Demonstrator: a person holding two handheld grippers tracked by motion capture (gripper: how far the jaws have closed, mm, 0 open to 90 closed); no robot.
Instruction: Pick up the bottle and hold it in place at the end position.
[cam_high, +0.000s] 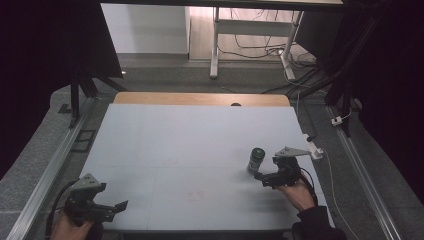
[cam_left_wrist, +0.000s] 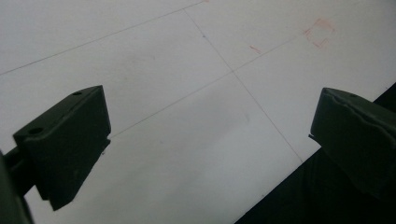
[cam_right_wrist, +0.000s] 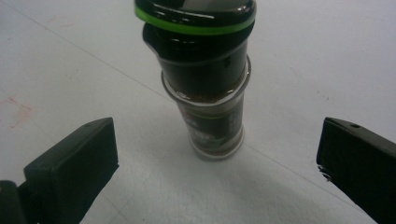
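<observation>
A small spice jar with a black cap and a green ring stands upright on the pale table, right of centre. In the right gripper view the jar rises just ahead of the jaws, which stand wide apart on either side without touching it. My right gripper is open, close behind the jar on its near side. My left gripper is open over the table's near left corner, and in the left gripper view nothing lies between its jaws.
The table's near edge runs just under the left jaws. Faint red marks show on the tabletop. A white adapter with a cable lies at the table's right edge. Metal rails flank the table, and cables lie on the floor beyond.
</observation>
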